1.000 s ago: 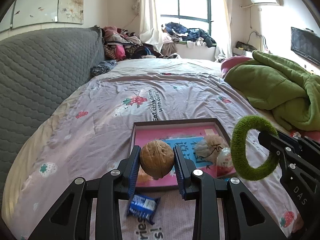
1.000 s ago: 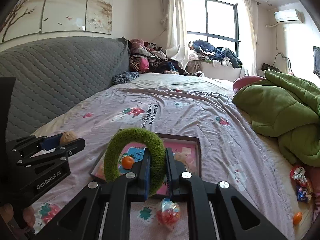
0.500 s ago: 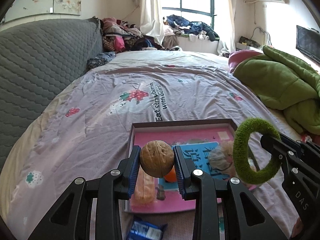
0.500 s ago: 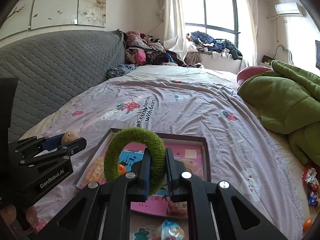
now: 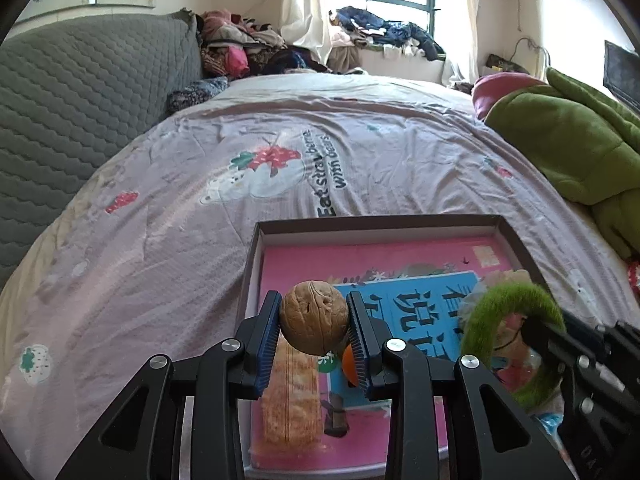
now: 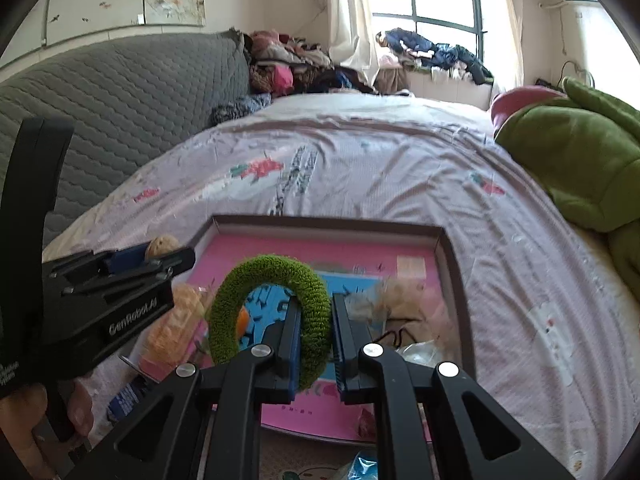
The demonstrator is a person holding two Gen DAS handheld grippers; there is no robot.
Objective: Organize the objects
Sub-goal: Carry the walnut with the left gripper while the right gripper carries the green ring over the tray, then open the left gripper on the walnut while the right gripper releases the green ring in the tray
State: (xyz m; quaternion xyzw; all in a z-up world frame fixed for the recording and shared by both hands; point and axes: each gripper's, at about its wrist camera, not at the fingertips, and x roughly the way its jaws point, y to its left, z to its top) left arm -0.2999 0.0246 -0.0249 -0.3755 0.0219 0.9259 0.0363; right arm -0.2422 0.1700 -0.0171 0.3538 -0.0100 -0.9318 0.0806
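Observation:
My left gripper [image 5: 314, 326] is shut on a brown walnut [image 5: 313, 317] and holds it above the near left part of a shallow pink-bottomed box [image 5: 376, 227] on the bed. My right gripper [image 6: 316, 340] is shut on a fuzzy green ring [image 6: 268, 270] and holds it upright above the box [image 6: 444, 236]. The ring [image 5: 504, 300] and right gripper also show at the right of the left wrist view. In the box lie an orange ball [image 5: 349, 364], a wrapped pastry [image 5: 294, 400] and a tan fluffy bundle [image 6: 396, 296].
The bed has a lilac strawberry-print sheet [image 5: 280, 152]. A green blanket [image 5: 568, 148] is heaped on the right and a grey quilted headboard [image 5: 80, 80] runs along the left. A blue snack packet [image 6: 124, 398] and other wrappers [image 6: 360, 466] lie on the sheet near the box.
Both grippers have moved forward and down over the box with the walnut and green ring still held. The box now fills more of both views.

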